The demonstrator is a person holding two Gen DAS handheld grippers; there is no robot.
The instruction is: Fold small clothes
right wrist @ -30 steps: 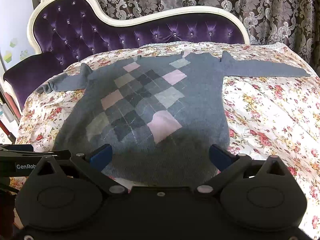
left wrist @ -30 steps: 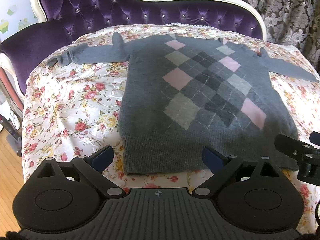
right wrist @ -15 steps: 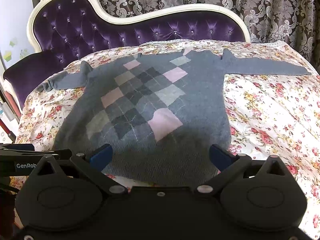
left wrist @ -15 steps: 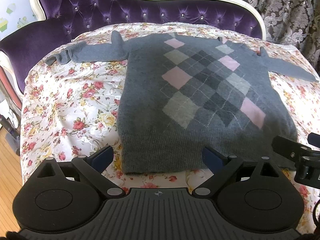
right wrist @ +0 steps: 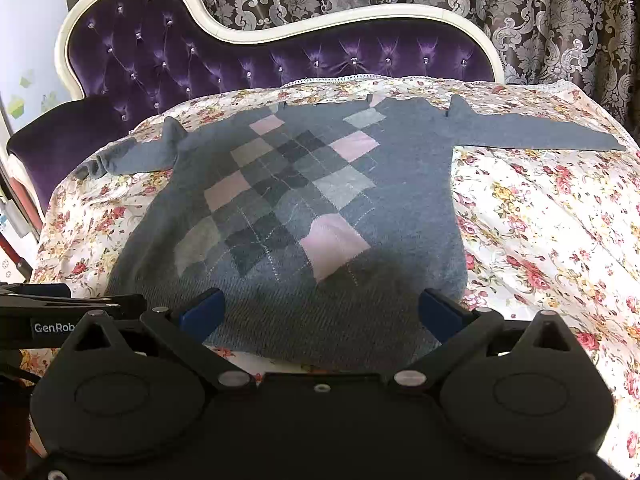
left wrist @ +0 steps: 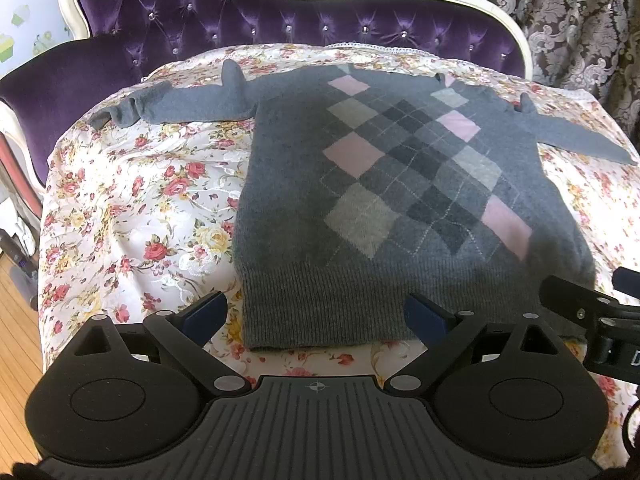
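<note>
Floral bedspread over a purple tufted sofa; grey argyle sweater lies flat, sleeves spread. Left gripper and right gripper hover near the hem, jaws wide, empty. Risk: slick cover could slide and bunch the knit during a pinch.

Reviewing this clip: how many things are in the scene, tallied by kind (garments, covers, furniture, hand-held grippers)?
Garments: 1, the grey argyle sweater, spread flat.
Covers: 1, the floral cloth under it.
Furniture: 1, the purple tufted sofa.
Hand-held grippers: 2, left hand-held gripper and right hand-held gripper, both open.
Total: 5
</note>
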